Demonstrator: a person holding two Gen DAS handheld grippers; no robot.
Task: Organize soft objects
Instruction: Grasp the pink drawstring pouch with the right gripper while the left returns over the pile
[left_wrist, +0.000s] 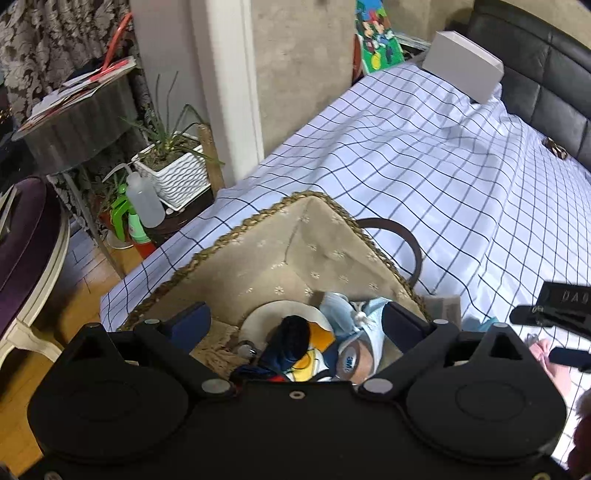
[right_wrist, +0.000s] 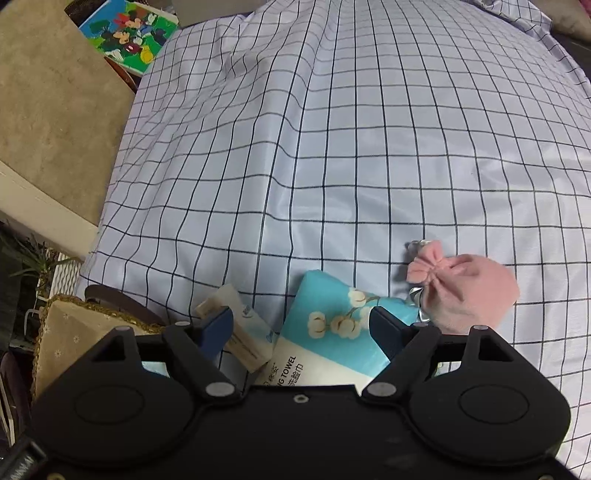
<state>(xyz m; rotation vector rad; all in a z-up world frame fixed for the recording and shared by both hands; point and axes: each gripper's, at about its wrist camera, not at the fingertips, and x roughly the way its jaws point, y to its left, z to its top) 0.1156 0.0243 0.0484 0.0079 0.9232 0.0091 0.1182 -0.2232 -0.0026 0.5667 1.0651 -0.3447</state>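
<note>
A woven basket (left_wrist: 258, 254) with a beige flowered lining sits on the checked bed; it also shows in the right wrist view (right_wrist: 66, 328). Inside lie a plush toy with a yellow face (left_wrist: 303, 354), a light blue pouch (left_wrist: 354, 317) and a white cap-like item (left_wrist: 273, 314). My left gripper (left_wrist: 295, 317) is open above these, holding nothing. My right gripper (right_wrist: 301, 321) is open over a blue towel packet with cotton flowers (right_wrist: 332, 325) and a beige tissue pack (right_wrist: 240, 332). A pink drawstring pouch (right_wrist: 469, 291) lies to its right on the bed.
The checked bedsheet (right_wrist: 332, 147) stretches ahead. A white box (left_wrist: 463, 64) and a dark headboard (left_wrist: 535, 85) are at the far end. Left of the bed stand a potted plant (left_wrist: 177, 170), a spray bottle (left_wrist: 144, 199) and a round side table (left_wrist: 74, 122). A colourful cartoon board (right_wrist: 129, 33) leans by the wall.
</note>
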